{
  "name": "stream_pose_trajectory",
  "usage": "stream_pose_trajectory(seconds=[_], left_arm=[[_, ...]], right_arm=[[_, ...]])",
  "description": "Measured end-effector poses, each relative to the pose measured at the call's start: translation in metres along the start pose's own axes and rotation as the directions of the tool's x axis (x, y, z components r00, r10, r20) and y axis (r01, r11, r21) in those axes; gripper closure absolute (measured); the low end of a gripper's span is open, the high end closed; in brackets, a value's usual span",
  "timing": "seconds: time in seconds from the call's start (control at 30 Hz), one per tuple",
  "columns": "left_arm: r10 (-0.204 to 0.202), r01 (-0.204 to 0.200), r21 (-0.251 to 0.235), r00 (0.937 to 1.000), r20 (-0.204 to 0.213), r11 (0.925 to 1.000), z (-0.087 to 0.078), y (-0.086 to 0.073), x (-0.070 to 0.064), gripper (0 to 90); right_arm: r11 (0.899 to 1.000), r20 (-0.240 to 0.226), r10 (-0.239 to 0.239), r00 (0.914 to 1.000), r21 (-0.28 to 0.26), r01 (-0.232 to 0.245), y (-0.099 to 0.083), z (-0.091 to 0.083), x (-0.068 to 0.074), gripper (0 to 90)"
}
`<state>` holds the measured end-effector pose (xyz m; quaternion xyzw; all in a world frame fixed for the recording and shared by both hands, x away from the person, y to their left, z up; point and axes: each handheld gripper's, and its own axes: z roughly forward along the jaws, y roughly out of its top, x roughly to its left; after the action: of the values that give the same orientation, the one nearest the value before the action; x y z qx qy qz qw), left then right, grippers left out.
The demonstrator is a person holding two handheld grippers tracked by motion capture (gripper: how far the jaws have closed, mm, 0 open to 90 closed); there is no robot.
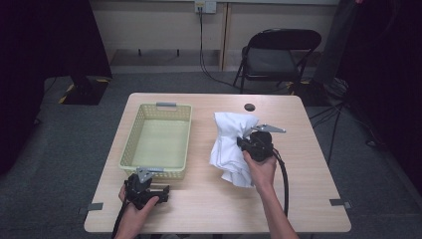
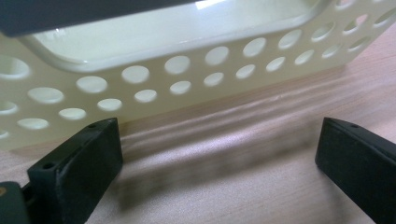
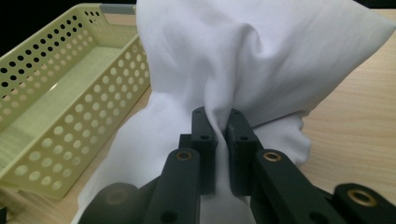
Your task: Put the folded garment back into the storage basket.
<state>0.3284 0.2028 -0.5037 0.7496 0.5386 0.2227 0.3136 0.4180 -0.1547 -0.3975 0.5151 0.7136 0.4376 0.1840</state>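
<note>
Crumpled white cloth (image 1: pixel 230 148), soft fabric, bunched and partly lifted, on the right half of the light wooden surface (image 1: pixel 303 199), just right of the basket; a fold of it pinched between the jaws of the right tongs (image 3: pixel 218 122), which are clamped on the cloth; the fabric rises in a peak above the jaws and trails down to the surface in the right gripper view; pale yellow perforated plastic basket (image 1: pixel 158 142), rectangular, with a grey handle at its far end, on the left half of the surface, interior bare; left tongs (image 1: pixel 149 188) held low at the near edge, just before the basket's near wall (image 2: pixel 187 79), jaws wide apart with bare wood between them; black folding chair (image 1: pixel 278 55) on grey floor beyond the surface.
</note>
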Motion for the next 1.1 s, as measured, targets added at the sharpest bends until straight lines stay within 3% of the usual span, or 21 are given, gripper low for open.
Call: stream_pose_trajectory(seconds=[1.1], left_arm=[[0.000, 0.000, -0.001, 1.0000, -0.001, 1.0000, 0.000, 0.000, 0.000, 0.0]], right_arm=[[0.999, -0.049, -0.035, 0.9982, -0.043, 0.033, 0.022, -0.008, 0.025, 84.0]])
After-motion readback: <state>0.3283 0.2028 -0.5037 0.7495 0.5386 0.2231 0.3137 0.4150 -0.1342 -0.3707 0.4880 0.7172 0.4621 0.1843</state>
